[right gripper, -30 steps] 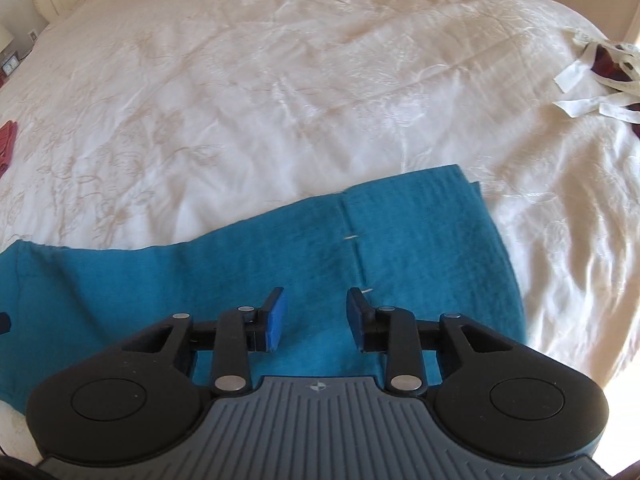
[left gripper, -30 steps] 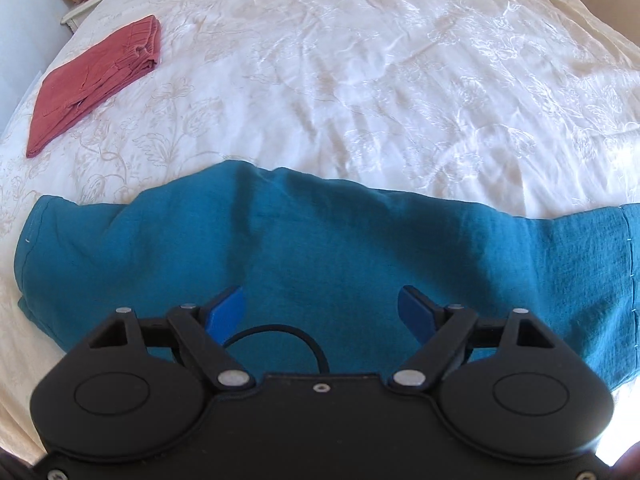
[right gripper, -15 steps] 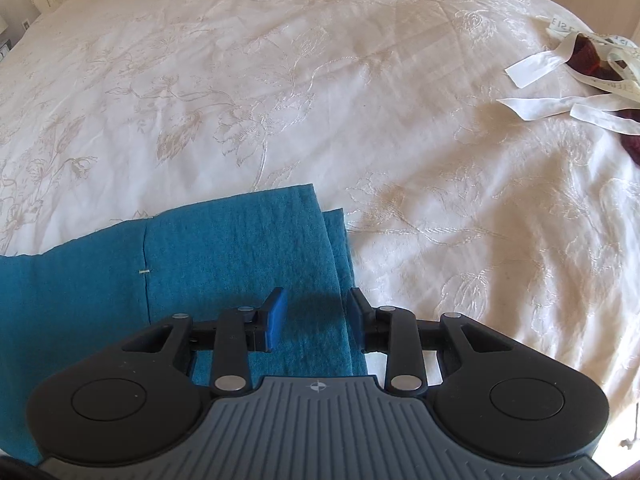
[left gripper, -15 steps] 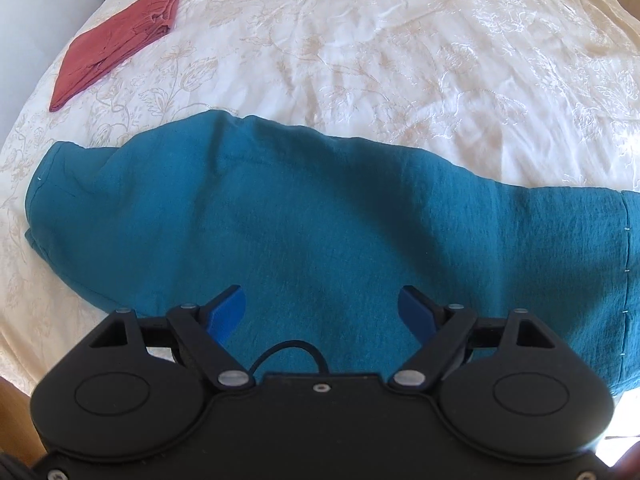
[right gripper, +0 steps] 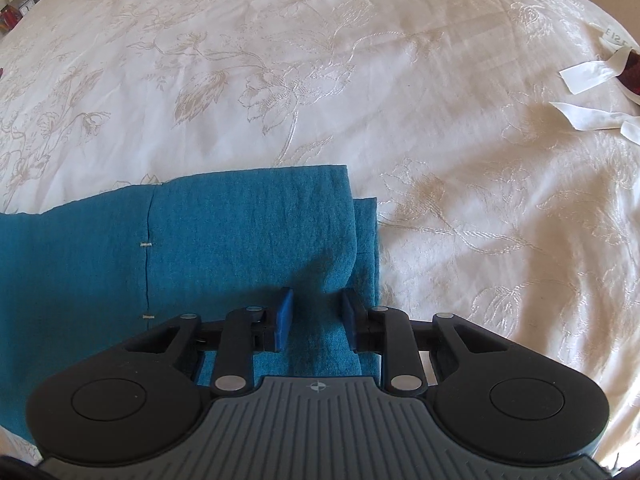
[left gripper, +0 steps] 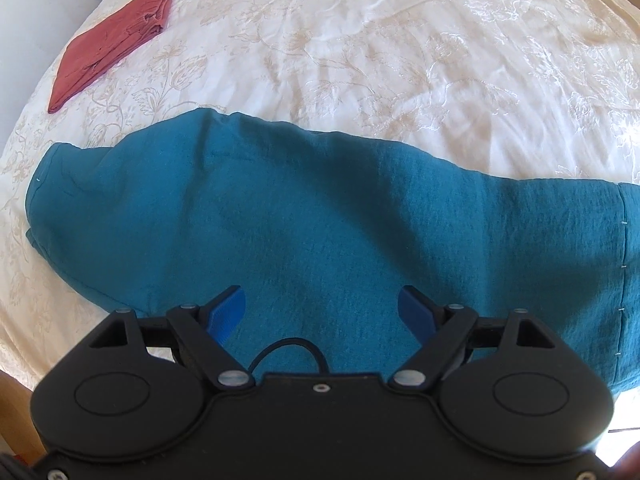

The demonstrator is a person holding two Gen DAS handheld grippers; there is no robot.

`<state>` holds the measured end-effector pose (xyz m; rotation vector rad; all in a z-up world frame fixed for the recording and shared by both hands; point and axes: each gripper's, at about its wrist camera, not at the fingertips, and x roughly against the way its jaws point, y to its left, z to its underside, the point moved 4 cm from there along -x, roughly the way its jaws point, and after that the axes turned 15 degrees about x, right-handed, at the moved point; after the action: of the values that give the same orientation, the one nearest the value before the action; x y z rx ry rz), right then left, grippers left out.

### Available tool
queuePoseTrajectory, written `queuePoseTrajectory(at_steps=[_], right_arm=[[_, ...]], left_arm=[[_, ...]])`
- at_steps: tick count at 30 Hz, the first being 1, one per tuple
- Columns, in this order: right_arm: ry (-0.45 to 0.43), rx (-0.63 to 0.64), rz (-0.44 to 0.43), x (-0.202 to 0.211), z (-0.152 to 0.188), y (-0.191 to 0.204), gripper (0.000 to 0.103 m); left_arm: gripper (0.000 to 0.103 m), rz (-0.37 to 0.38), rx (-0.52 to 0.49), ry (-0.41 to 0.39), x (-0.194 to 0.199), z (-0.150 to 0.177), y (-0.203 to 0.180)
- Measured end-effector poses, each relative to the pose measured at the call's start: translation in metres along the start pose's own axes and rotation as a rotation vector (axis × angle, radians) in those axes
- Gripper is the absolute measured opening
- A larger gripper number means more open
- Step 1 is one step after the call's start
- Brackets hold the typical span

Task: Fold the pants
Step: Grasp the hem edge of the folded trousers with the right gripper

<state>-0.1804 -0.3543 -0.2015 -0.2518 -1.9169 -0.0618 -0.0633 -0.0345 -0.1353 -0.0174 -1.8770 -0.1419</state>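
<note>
Teal pants (left gripper: 304, 220) lie flat across the near part of a white embroidered bedspread (left gripper: 380, 48), folded lengthwise. My left gripper (left gripper: 320, 308) hangs over their middle with its blue fingers wide open and empty. My right gripper (right gripper: 316, 312) is over the pants' right end (right gripper: 248, 240), where the hem layers show slightly offset (right gripper: 366, 248). Its fingers are partly open, astride a raised ridge of teal cloth near the hem edge, with a gap left on each side.
A folded red garment (left gripper: 112, 44) lies at the far left of the bed. White ribbons and a dark red item (right gripper: 600, 92) lie at the far right. The bed's near left edge shows wooden floor (left gripper: 16, 412) below.
The left view has shifted so the pants sit farther from the gripper. My right gripper has moved right along the pants to the hem end and come closer to the cloth.
</note>
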Motion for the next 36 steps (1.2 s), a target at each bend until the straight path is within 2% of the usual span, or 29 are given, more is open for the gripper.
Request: queuePoseTrajectory(at_steps=[6,9,11,14,15,17,19,23,26,30,34,36], right_arm=[[-0.008,0.017,0.0,0.004,-0.002,0.004,0.007],[-0.005,0.013,0.034,0.012,0.0,0.001,0.006],[0.01,-0.046,0.068,0.015,0.008,-0.008,0.006],[0.034,-0.117,0.045,0.01,0.021,-0.017,0.006],[0.031,-0.111,0.034,0.009,0.022,-0.016,0.007],[-0.007,-0.11,0.014,0.017,0.022,-0.016,0.016],[-0.011,-0.147,0.007,0.021,0.022,-0.023,0.032],[-0.002,-0.232,-0.047,0.015,0.03,-0.042,0.036],[0.019,-0.272,-0.125,0.009,0.039,-0.048,0.036],[0.039,-0.294,-0.226,0.0,0.048,-0.049,0.04],[0.052,-0.314,-0.317,-0.009,0.048,-0.044,0.049],[0.063,-0.34,-0.362,-0.013,0.047,-0.045,0.049]], left_arm=[[0.085,-0.002,-0.008,0.006,-0.003,-0.002,-0.001],[0.085,-0.003,-0.014,0.008,-0.004,-0.004,0.0],[0.085,-0.004,-0.01,0.006,-0.004,-0.004,0.001],[0.085,0.0,0.0,0.01,-0.005,-0.005,0.002],[0.085,0.0,-0.002,0.015,-0.006,-0.005,0.003],[0.085,-0.007,-0.011,0.015,-0.007,-0.005,0.002],[0.085,-0.013,-0.012,0.011,-0.006,-0.004,0.004],[0.085,-0.012,0.007,0.022,-0.007,-0.004,0.007],[0.085,-0.016,0.011,0.019,-0.007,-0.004,0.008],[0.085,-0.014,0.013,0.02,-0.006,-0.005,0.007],[0.085,-0.014,0.007,0.017,-0.006,-0.006,0.003],[0.085,-0.013,0.002,0.015,-0.005,-0.006,0.001]])
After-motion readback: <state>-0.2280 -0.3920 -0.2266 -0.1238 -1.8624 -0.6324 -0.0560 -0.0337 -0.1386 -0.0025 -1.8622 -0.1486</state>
